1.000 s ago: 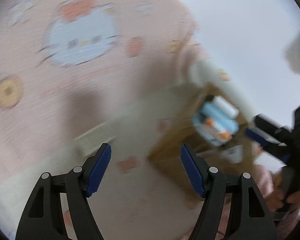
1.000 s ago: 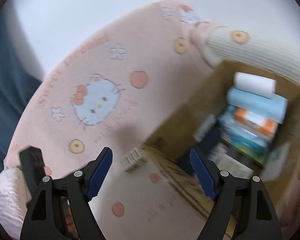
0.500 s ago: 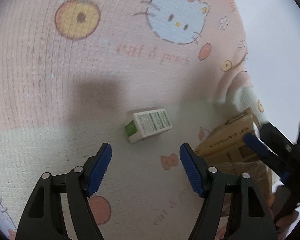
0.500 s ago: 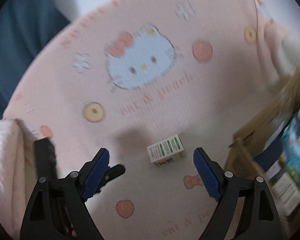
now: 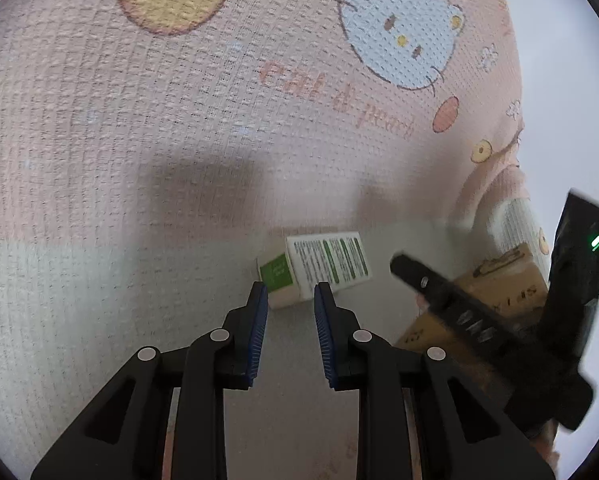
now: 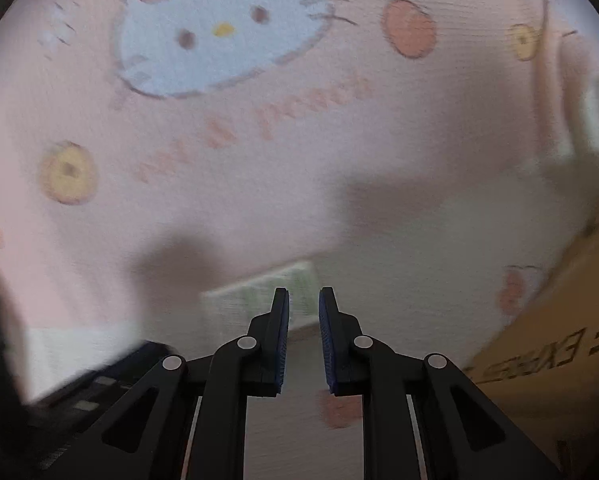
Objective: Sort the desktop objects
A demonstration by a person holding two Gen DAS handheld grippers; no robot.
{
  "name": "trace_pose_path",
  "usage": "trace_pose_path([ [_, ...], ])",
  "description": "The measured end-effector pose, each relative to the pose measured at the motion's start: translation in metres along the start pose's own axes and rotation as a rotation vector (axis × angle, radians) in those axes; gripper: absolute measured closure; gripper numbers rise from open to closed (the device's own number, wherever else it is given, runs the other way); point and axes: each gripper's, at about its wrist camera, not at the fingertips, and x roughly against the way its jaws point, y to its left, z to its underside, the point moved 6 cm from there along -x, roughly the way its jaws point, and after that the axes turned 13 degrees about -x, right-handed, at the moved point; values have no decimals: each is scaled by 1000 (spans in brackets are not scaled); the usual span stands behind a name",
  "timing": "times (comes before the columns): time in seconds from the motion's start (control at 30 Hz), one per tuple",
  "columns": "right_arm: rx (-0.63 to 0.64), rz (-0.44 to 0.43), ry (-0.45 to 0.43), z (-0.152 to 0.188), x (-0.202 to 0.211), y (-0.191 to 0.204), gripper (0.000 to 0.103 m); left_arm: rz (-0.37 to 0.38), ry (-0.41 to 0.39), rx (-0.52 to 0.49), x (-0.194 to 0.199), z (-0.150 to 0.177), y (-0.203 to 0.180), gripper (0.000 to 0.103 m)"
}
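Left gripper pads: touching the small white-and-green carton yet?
Cannot tell. In the left wrist view the closing left gripper has its tips at the small white-and-green carton, overlapping its near edge, with neither contact nor gap plain.

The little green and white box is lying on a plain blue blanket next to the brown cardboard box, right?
Not quite. The blanket isn't plain blue: it is pink and cream with a cartoon cat and peaches printed on it, as the left wrist view shows. The rest holds: the little green and white box lies on it, near the brown cardboard box.
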Motion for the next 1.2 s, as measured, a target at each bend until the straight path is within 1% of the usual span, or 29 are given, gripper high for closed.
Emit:
trace_pose_path([
  [0.1,34,143,-19,2,-11,-11,90,-1,10,24,-10,-3,4,77],
  [0.13,63,178,-19,3,-15,-11,90,1,16,33,-14,-4,5,77],
  [0.17,92,193,-16,4,-20,-10,90,4,21,38,-18,-4,6,77],
  [0.27,137,132,2,6,-34,-2,90,-4,42,49,-29,-5,8,77],
  [0.33,158,126,-1,5,-39,-1,90,-7,61,61,-36,-3,11,76],
  [0.37,160,109,8,5,-41,-1,90,2,67,71,-38,-2,12,75],
  [0.43,149,45,38,7,-41,-2,90,15,65,91,-38,-2,13,74],
  [0.5,137,-26,65,13,-34,-1,90,10,69,91,-33,-1,16,72],
  [0.57,142,-69,60,20,-21,3,90,4,73,59,-27,0,17,67],
  [0.6,137,-105,62,25,-12,5,90,7,78,39,-24,2,18,66],
  [0.63,123,-121,70,29,-8,5,90,14,80,29,-20,4,20,66],
  [0.73,58,-198,90,36,4,0,90,38,96,27,-14,6,24,66],
  [0.8,37,-221,108,41,8,-1,90,52,111,28,-9,10,26,66],
  [0.87,40,-231,125,43,10,1,90,48,120,-5,-4,14,28,66],
  [0.93,54,-222,146,52,13,1,89,41,138,-42,-3,16,25,65],
  [0.97,46,-199,150,54,14,-2,88,40,148,-62,-3,17,24,62],
  [1.0,25,-171,151,56,16,-7,84,38,151,-77,-3,16,22,58],
  [1.03,-9,-166,157,57,19,-10,80,31,150,-93,-2,15,22,55],
  [1.1,-109,-214,161,56,23,-18,60,36,134,-127,1,11,20,47],
  [1.13,-155,-235,145,55,26,-21,55,47,128,-138,2,9,18,46],
  [1.17,-181,-233,128,53,27,-22,49,65,123,-144,2,6,17,44],
  [1.2,-206,-223,105,53,30,-24,48,78,120,-146,0,3,16,43],
])
